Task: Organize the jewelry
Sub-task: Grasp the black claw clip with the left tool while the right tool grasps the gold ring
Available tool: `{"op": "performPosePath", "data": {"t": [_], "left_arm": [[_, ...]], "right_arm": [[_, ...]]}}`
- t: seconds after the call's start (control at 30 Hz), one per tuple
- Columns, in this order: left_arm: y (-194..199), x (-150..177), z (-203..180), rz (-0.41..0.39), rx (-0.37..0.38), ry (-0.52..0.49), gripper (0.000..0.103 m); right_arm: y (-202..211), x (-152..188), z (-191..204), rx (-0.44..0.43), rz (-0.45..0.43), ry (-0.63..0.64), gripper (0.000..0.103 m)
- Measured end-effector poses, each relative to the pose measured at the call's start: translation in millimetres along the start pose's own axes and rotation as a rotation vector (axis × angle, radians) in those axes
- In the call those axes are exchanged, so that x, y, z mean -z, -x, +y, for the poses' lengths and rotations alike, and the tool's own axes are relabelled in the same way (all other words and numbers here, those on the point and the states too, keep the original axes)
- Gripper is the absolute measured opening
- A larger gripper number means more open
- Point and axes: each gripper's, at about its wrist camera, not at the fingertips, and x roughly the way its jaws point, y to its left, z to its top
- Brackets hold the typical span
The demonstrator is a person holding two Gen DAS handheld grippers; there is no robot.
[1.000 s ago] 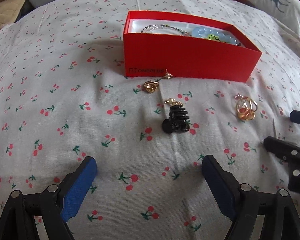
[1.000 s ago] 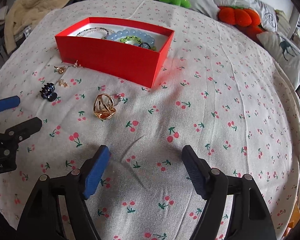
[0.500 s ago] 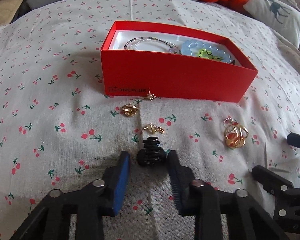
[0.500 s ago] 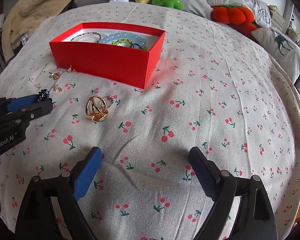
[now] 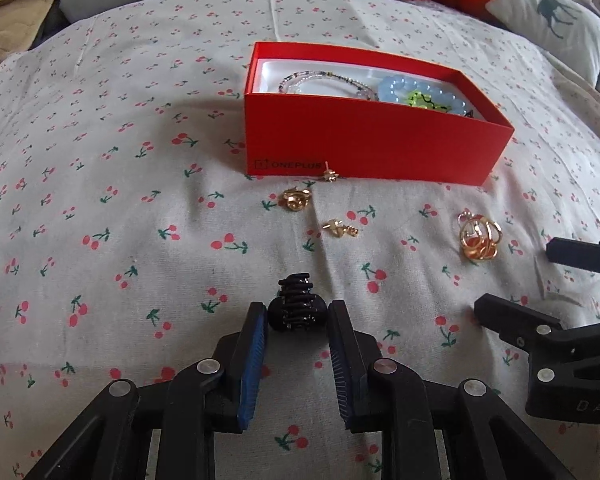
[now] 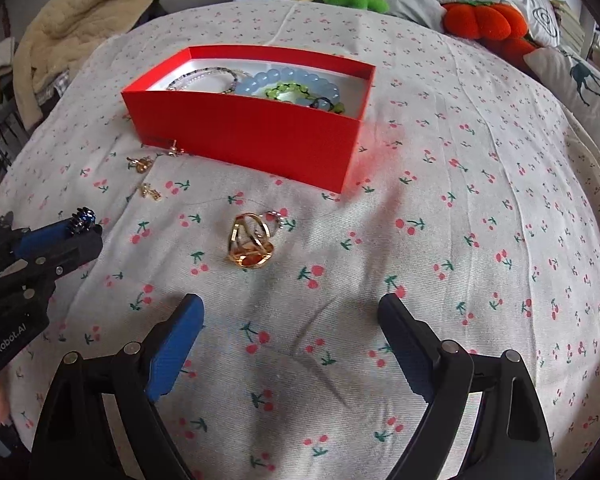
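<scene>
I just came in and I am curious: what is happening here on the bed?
A person is sorting jewelry into a red box. The left gripper has its jaws closed on a black hair claw. The right gripper is open, near a gold ring lying on the cloth.

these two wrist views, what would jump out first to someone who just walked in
The red box grabs the eye first, sitting open mid-bed on the cherry-print sheet with a pale blue bead bracelet inside. Next is the black hair claw pinched between the left gripper fingers, close to the camera. Then the big gold ring lying loose on the sheet ahead of the wide-open right gripper.
</scene>
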Motion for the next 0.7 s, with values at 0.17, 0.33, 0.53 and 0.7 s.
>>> {"op": "performPosePath", "data": {"t": [0.17,0.33,0.53,0.7], "left_arm": [[4.5,5.8,11.3,0.007,-0.013,0.015,0.025],[9.2,7.7,19.5,0.006,-0.015,0.030,0.025],[10.0,8.1,23.4,0.015,-0.019,0.038,0.025],[9.7,8.1,24.2,0.022,-0.018,0.041,0.025]], "right_arm": [[-5.0,-10.4,12.3,-0.043,-0.002,-0.014,0.086],[-8.5,-18.1,15.9,-0.050,-0.007,-0.033,0.067],[-10.2,-21.0,13.7,-0.043,-0.017,-0.045,0.035],[-7.0,-19.1,4.9,-0.072,-0.010,-0.061,0.025]]}}
